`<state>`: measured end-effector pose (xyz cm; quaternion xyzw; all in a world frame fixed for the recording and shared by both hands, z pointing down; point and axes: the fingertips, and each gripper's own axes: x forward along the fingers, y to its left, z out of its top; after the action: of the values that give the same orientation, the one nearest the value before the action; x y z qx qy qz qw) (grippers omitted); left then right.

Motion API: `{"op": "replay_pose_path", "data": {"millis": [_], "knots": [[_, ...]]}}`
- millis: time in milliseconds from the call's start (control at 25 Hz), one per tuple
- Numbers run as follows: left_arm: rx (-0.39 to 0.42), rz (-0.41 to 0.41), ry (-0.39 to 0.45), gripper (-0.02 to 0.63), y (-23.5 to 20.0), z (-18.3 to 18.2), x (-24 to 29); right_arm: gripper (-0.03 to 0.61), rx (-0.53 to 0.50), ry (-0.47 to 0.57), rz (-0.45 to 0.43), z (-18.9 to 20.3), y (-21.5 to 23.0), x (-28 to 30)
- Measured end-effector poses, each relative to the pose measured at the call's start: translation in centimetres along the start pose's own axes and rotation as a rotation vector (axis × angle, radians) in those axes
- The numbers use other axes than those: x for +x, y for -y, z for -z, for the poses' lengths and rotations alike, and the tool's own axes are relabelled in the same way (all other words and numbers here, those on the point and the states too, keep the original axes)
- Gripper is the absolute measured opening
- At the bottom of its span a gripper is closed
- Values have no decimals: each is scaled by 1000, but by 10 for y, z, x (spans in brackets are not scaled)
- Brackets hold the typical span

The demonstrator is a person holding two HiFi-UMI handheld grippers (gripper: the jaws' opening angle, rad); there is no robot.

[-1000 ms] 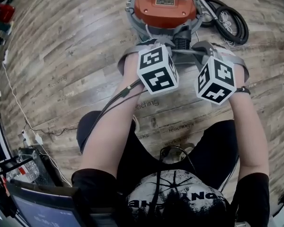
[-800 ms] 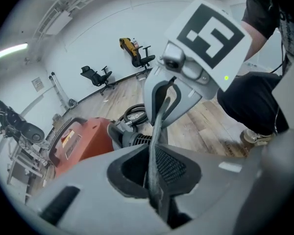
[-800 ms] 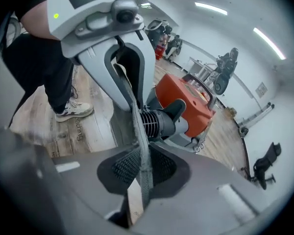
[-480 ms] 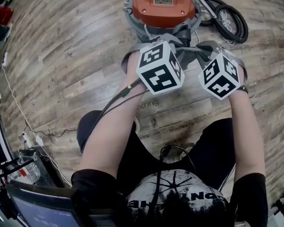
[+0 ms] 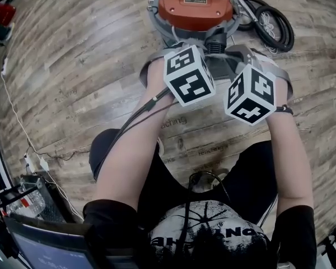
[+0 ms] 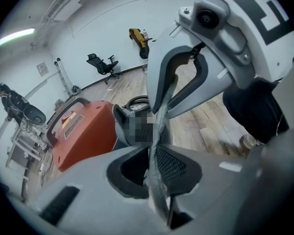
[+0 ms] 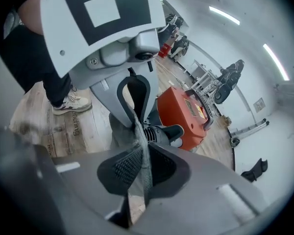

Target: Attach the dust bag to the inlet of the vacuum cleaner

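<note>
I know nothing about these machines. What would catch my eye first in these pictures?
The orange vacuum cleaner on the wooden floor, at the top of the head view, stands out first. Just below it in that view, the left tool and the right tool each carry a black-and-white marker cube. Each pinches grey dust bag fabric between its jaws.

The head view looks steeply down from above the person (image 5: 207, 228), with the vacuum (image 5: 195, 4) near its top edge and the floor (image 5: 73, 77) all round it. The 2 gripper views ride low and very close to the vacuum. The left gripper (image 6: 154, 170) view looks along its fingers (image 6: 174, 166) with the vacuum left of them, the right gripper (image 7: 139, 170) view with it on the right. All 3 views share the vacuum. Each gripper view also catches the other gripper and the bag (image 6: 159, 126), just before the vacuum.
</note>
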<state>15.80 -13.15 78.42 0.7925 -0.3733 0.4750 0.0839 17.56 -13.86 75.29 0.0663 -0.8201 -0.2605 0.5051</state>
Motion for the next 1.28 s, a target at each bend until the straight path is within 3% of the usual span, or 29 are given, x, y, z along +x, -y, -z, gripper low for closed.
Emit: {"op": "replay_pose_path", "data": {"millis": [440,600,960,1280], "knots": [[54,-9,121,57,-1,-45,1,34,255,28,-53,47,0,23],[11,-2,128,51,-1,-41,-3,35,233,44,-18,41,4,16],[-42,-11,45,44,-3,-3,4,34,27,22,48,3,7,5],[30,-54,113,63,-3,-37,3,32,189,34,17,38,5,15]]}}
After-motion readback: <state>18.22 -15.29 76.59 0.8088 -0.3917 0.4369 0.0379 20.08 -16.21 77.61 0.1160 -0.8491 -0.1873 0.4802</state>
